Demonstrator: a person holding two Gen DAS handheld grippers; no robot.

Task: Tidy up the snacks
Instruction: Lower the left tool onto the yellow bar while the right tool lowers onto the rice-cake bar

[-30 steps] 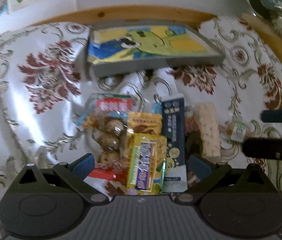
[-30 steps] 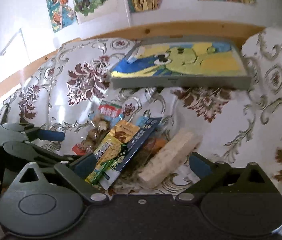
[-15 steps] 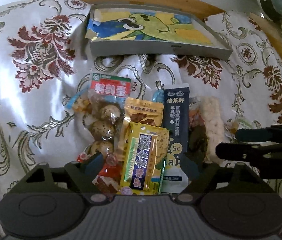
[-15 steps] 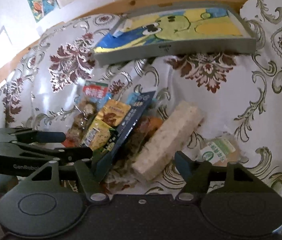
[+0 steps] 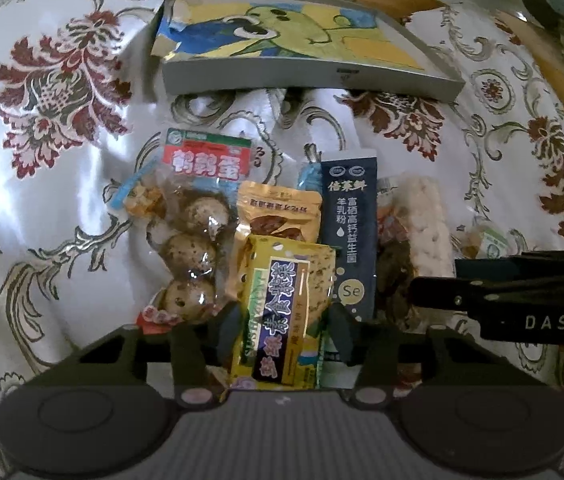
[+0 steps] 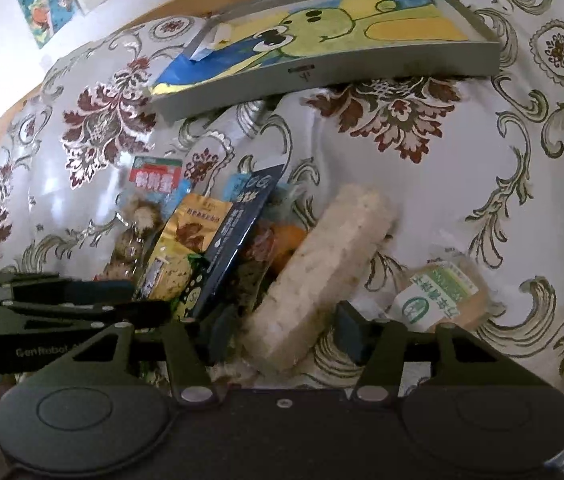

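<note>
Floral cloth [image 5: 61, 128]: white with dark red flowers, it covers the whole table in both views.

Left wrist view
- Left gripper [image 5: 282, 328]: its two fingers stand on both sides of the yellow snack packet [image 5: 282, 312] and touch its edges, so it holds this packet near its lower end.
- Yellow snack packet: it lies on top of the pile, over the orange pouch [image 5: 279, 212].
- Quail egg pack [image 5: 193, 216]: left side of the pile, the red label is at the far end.
- Dark blue sachet [image 5: 350, 232]: just beside the yellow packet, on its right.
- Rice cracker bar [image 5: 428, 232]: right of the sachet, it lies lengthwise.
- Grey tray [image 5: 306, 78]: behind the pile, near the wooden edge, with a green cartoon picture inside.
- Right gripper [image 5: 438, 284]: it enters from the right; I cannot tell its opening from here.

Right wrist view
- Right gripper [image 6: 282, 336]: half open, the near end of the rice cracker bar [image 6: 322, 268] is between the fingers, but the pads do not press it.
- Green-label packet [image 6: 438, 296]: alone on the cloth, right of the bar.
- Pile: quail egg pack [image 6: 149, 196], orange pouch [image 6: 197, 224] and dark blue sachet [image 6: 237, 236] are left of the bar.
- Left gripper [image 6: 149, 300]: it comes from the left, at the yellow snack packet [image 6: 169, 276].
- Grey tray [image 6: 322, 72]: at the far side, well apart from the pile.
</note>
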